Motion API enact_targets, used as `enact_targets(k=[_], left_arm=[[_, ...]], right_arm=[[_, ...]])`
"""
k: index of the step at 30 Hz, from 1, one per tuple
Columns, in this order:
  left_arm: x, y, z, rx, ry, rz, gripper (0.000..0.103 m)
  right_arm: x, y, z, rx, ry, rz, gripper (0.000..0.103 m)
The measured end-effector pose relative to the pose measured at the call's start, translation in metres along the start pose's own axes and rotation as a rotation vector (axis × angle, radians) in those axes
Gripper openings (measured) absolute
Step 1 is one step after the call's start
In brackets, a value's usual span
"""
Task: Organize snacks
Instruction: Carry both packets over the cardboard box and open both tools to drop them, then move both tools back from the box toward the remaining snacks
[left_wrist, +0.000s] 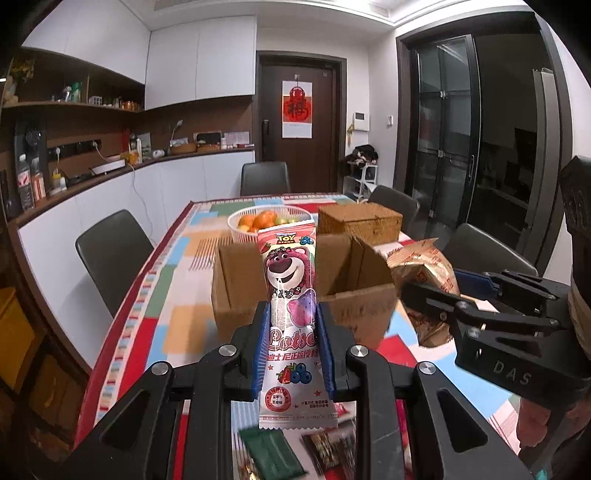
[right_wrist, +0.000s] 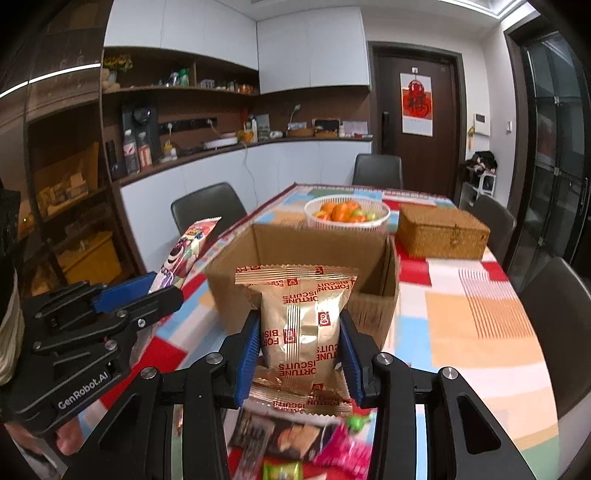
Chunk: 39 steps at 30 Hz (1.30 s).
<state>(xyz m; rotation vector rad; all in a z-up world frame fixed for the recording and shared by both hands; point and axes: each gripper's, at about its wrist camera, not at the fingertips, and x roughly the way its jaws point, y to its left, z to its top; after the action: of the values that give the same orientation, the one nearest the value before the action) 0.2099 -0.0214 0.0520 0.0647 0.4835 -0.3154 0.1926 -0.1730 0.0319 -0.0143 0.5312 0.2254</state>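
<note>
Both grippers grip a snack above the open brown cardboard box (right_wrist: 306, 258): left gripper (left_wrist: 290, 343) clamps the tall pink Lotso packet (left_wrist: 290, 295), right gripper (right_wrist: 301, 350) clamps the gold Fortune Biscuits bag (right_wrist: 301, 317).

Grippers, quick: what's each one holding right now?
Left gripper: closed on the Lotso candy packet.
Right gripper: closed on the gold Fortune Biscuits bag.

Cardboard box (right_wrist: 303, 258) on the table (right_wrist: 480, 332); fruit bowl (right_wrist: 347, 214) behind it; wicker box (right_wrist: 443, 232) right of bowl.
</note>
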Motion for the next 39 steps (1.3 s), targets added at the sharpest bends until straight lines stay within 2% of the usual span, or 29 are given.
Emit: enact_targets(k=[5,10,17,29,31,34,36,37,39], left_arm=[[0.02,0.007,0.024,0.0,-0.014,0.006,0.025],[0.049,0.018,0.042,-0.035,0.028,-0.032,0.025],[0.099,0.037,0.06,-0.074,0.126,-0.055,0.025],[0.152,0.043,0.052,-0.093,0.258,-0.039,0.026],[0.156,0.042,0.05,-0.091,0.272,-0.028,0.029],[0.155,0.042,0.05,-0.077,0.271,0.012,0.045],[0.146,0.041,0.05,-0.068,0.256,0.037,0.054],[0.14,0.04,0.049,-0.058,0.247,0.047,0.056],[0.126,0.038,0.048,-0.04,0.225,0.064,0.061]], right_arm=[[0.012,-0.011,0.025,0.013,-0.042,-0.028,0.041],[0.033,-0.02,0.051,0.006,-0.049,-0.049,0.041],[0.076,-0.03,0.077,0.016,0.02,-0.046,0.041],[0.138,-0.041,0.076,0.048,0.158,-0.035,0.041],[0.142,-0.042,0.075,0.05,0.17,-0.038,0.041],[0.148,-0.044,0.073,0.057,0.191,-0.038,0.042],[0.149,-0.043,0.072,0.048,0.198,-0.067,0.053],[0.147,-0.043,0.071,0.048,0.195,-0.082,0.062],[0.139,-0.043,0.068,0.047,0.18,-0.091,0.064]])
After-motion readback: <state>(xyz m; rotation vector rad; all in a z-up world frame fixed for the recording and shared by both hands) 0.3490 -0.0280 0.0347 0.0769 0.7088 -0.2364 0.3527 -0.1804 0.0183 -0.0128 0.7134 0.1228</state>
